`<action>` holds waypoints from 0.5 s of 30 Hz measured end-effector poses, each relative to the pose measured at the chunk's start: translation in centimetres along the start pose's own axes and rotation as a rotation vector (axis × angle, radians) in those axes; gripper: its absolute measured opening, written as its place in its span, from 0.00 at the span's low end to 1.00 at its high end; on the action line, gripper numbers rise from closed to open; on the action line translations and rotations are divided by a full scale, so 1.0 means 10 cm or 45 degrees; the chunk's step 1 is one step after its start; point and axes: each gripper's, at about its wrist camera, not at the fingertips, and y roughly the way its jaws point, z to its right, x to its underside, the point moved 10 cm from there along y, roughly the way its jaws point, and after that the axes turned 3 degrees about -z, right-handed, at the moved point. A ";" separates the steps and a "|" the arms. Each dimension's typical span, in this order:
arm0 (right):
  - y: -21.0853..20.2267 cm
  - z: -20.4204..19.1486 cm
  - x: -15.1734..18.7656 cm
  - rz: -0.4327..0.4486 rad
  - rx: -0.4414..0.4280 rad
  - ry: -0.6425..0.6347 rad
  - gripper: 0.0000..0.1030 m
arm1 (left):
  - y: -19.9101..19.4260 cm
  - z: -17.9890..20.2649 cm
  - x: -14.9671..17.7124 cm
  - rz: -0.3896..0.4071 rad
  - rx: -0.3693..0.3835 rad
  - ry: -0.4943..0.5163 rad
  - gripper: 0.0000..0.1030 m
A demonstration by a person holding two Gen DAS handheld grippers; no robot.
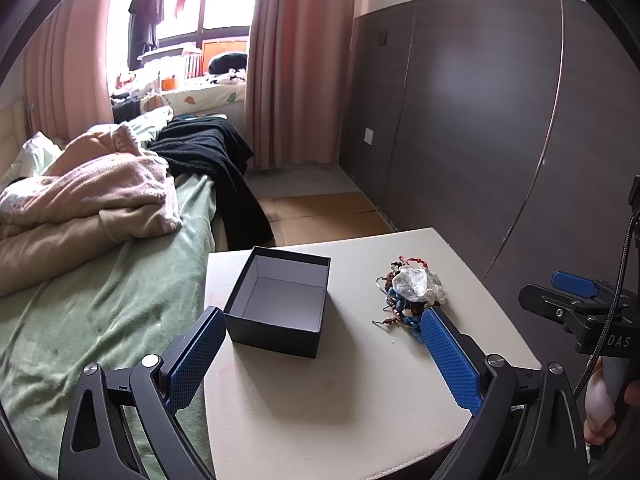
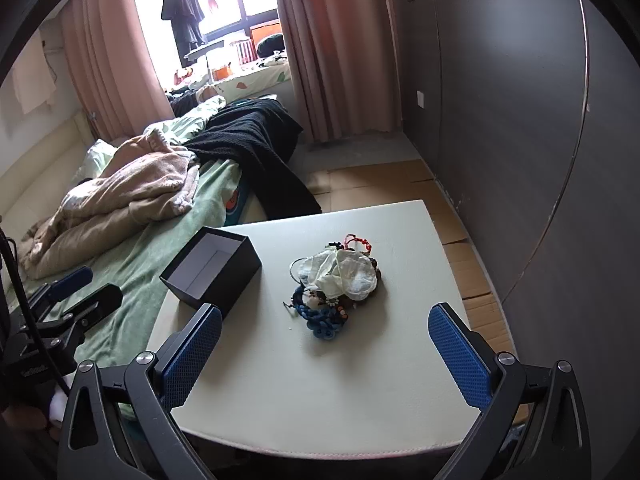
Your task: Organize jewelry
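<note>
A: So, the grippers first. How do the jaws stand?

B: The left gripper point(image 1: 322, 322) is spread wide with nothing between its blue pads; one fingertip sits just beside the box point(image 1: 280, 300), the other overlaps the near edge of the jewelry pile point(image 1: 408, 296) in its own view, though contact can't be judged. The right gripper point(image 2: 326, 318) is spread just as wide, holding nothing, above the near part of the table point(image 2: 320, 392).

A: Anything hard to read?

B: The pile is a tangle: a blue braided cord point(image 2: 320, 316), beads, a red cord, with a crumpled clear plastic bag point(image 2: 344, 272) covering the top. Single pieces can't be separated.

A: And the box?

B: Dark, lidless, pale bare inside, on the table's left part, apart from the pile. Beyond lies the bed point(image 1: 120, 280) with rumpled blankets.
</note>
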 end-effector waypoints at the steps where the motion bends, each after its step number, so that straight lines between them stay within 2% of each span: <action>1: 0.00 0.00 0.00 0.001 0.000 0.000 1.00 | 0.00 0.00 0.00 -0.003 0.001 -0.001 0.95; 7: 0.00 0.02 -0.04 0.016 -0.011 0.023 1.00 | 0.04 0.08 -0.04 -0.004 0.024 -0.005 0.95; 15: 0.11 0.27 -0.14 0.011 -0.032 0.180 1.00 | 0.27 0.24 -0.07 -0.052 0.099 -0.043 0.93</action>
